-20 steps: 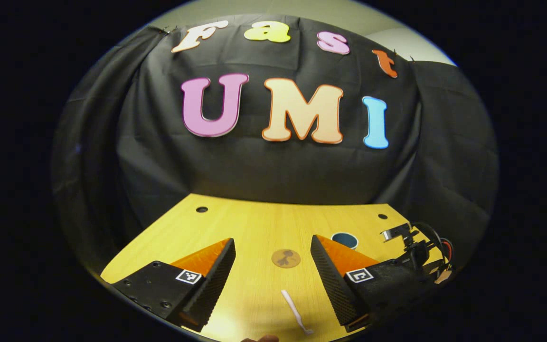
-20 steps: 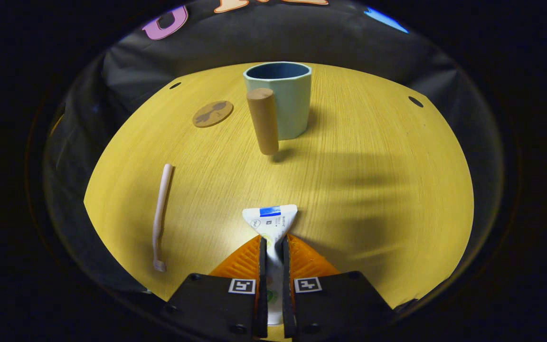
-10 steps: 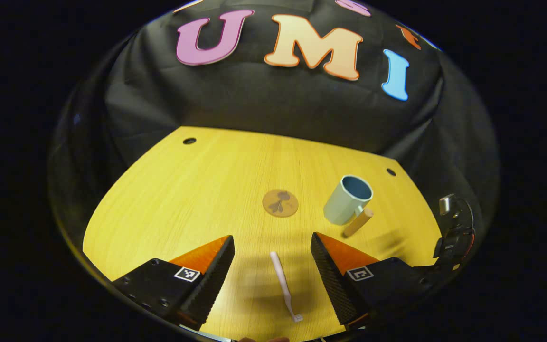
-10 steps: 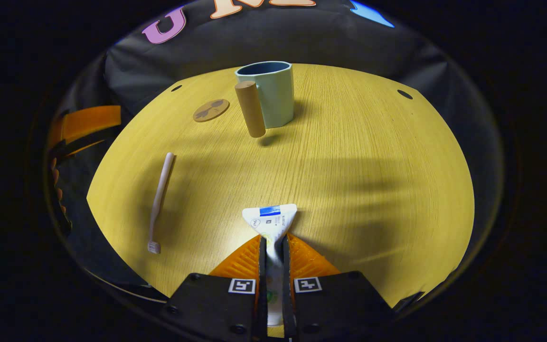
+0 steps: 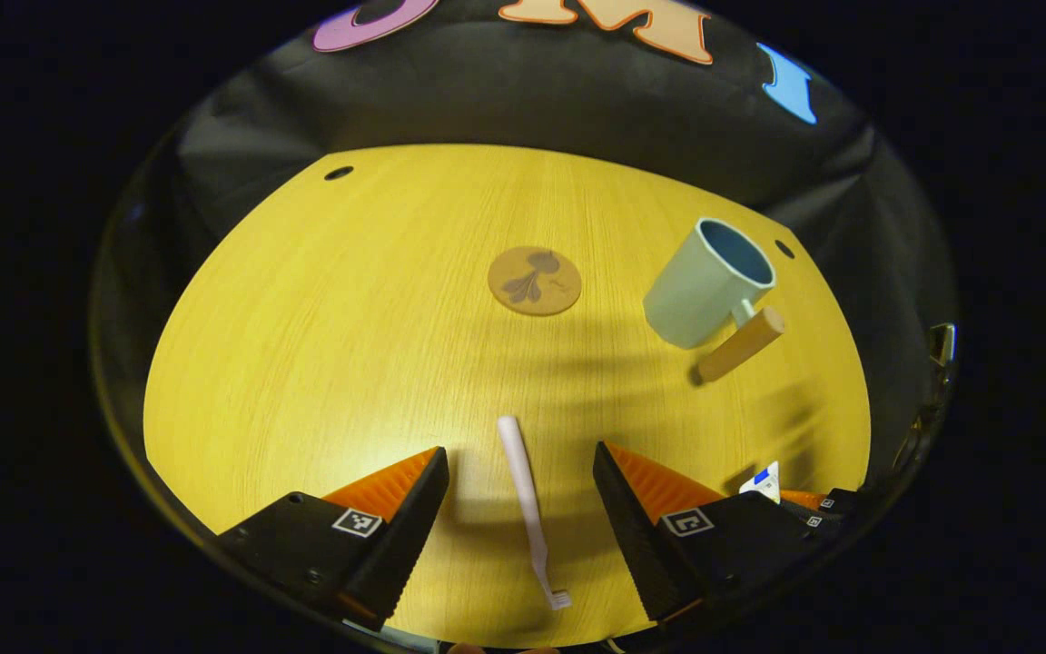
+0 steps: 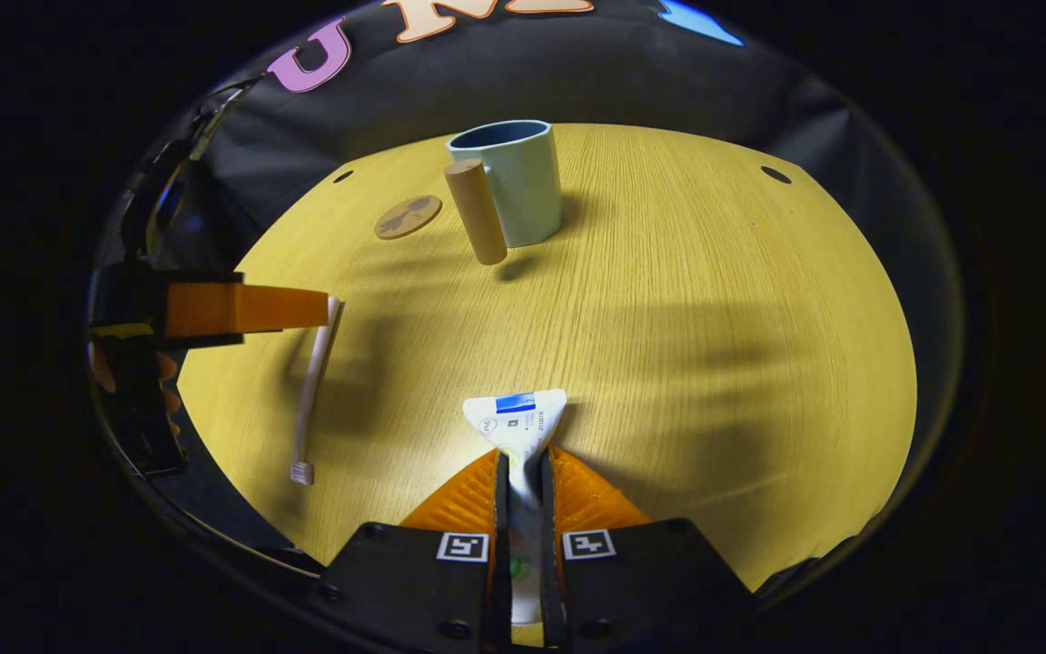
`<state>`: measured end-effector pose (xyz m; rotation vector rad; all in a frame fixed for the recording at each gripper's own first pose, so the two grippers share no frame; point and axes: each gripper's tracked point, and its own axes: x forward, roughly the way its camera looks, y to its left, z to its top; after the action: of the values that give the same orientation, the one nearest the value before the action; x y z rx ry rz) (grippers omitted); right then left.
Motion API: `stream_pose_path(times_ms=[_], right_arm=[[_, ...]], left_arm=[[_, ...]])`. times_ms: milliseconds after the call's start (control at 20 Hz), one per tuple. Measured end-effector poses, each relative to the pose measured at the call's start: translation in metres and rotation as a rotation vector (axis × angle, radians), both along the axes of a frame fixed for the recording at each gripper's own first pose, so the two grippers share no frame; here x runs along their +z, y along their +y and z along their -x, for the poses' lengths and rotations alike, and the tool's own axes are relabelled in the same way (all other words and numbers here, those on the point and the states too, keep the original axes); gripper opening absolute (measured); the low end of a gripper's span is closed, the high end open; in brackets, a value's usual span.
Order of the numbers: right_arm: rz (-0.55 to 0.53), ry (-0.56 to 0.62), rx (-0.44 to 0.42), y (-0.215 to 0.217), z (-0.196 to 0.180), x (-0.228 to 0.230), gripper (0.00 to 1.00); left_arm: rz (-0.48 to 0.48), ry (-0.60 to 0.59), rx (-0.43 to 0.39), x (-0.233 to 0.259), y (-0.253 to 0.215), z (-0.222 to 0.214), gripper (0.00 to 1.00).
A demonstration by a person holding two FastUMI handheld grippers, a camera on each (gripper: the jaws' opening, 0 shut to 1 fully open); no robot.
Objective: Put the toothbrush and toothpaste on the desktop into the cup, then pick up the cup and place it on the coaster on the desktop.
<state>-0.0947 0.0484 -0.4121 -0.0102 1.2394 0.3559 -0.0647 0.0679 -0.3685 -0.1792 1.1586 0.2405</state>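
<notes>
A pale pink toothbrush (image 5: 527, 500) lies flat on the yellow desktop (image 5: 323, 327), between the spread fingers of my open left gripper (image 5: 521, 495), which hovers over it. My right gripper (image 6: 523, 509) is shut on the white toothpaste tube (image 6: 518, 422), whose flat end sticks out forward above the wood. The pale green cup (image 6: 512, 182) with a wooden handle (image 6: 476, 211) stands upright at the far side. To its left lies the round brown coaster (image 6: 408, 216). In the right gripper view the left gripper (image 6: 241, 309) reaches in from the left over the toothbrush (image 6: 312, 386).
Small dark holes (image 5: 339, 173) mark the desktop's far corners. In the left gripper view the cup (image 5: 709, 282) and coaster (image 5: 534, 281) sit beyond the toothbrush, and the right gripper (image 5: 791, 500) with the tube shows at the right edge. Black cloth walls the far side.
My left gripper has tilted down and come over the toothbrush, which now lies between its open fingers. It has entered the right gripper view from the left. The right gripper holds the tube steady.
</notes>
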Motion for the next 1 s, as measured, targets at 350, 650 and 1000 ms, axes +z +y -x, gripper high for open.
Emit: stream_pose_path(times_ms=[350, 650, 1000], right_arm=[[-0.011, 0.004, 0.016, 0.000, 0.000, 0.000, 0.16], [-0.025, 0.010, 0.053, 0.000, 0.000, 0.000, 0.16], [-0.034, 0.005, 0.123, 0.001, -0.001, -0.001, 0.16]], left_arm=[[-0.057, 0.129, -0.015, -0.024, 0.006, 0.011, 0.92], [-0.055, 0.173, -0.052, -0.025, -0.007, 0.006, 0.60], [-0.034, 0.115, -0.011, -0.025, -0.015, 0.001, 0.06]])
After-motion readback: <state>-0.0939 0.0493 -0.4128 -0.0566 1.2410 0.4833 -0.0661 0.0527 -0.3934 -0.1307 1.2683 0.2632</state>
